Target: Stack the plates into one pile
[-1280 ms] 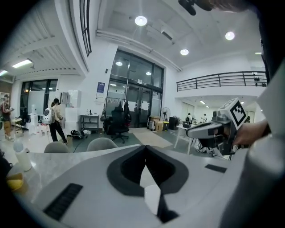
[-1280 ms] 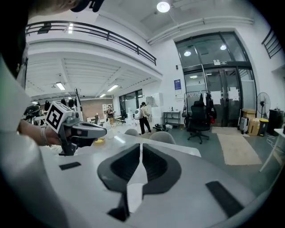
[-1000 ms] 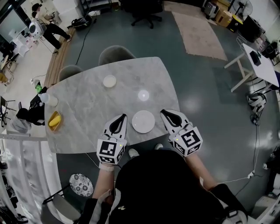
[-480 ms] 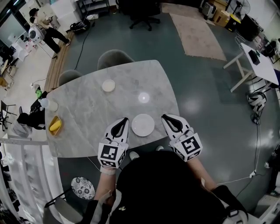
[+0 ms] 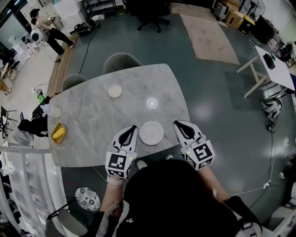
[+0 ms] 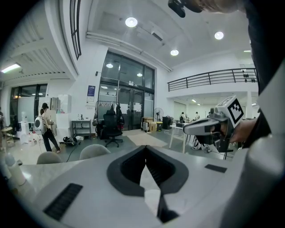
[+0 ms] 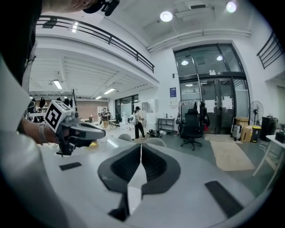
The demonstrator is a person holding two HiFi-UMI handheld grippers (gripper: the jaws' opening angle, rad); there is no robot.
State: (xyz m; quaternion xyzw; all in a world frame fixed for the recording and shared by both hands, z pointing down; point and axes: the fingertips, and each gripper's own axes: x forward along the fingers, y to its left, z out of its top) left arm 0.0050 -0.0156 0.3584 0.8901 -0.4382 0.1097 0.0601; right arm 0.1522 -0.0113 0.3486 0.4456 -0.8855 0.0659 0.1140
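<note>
Little has changed. The left gripper (image 5: 132, 128), clenched and empty, stays at the large white plate's (image 5: 151, 132) nine o'clock. The right gripper (image 5: 178, 124), also clenched and empty, stays at three. The small plate (image 5: 115, 90) lies well apart at eleven, so there is no single pile.

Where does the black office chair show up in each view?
Head view: chair at the top edge, near the middle.
Left gripper view: chair left of centre, in the background.
Right gripper view: chair right of centre, in the background.
Shared landmark: the tan rug, to the chair's right in all three.
</note>
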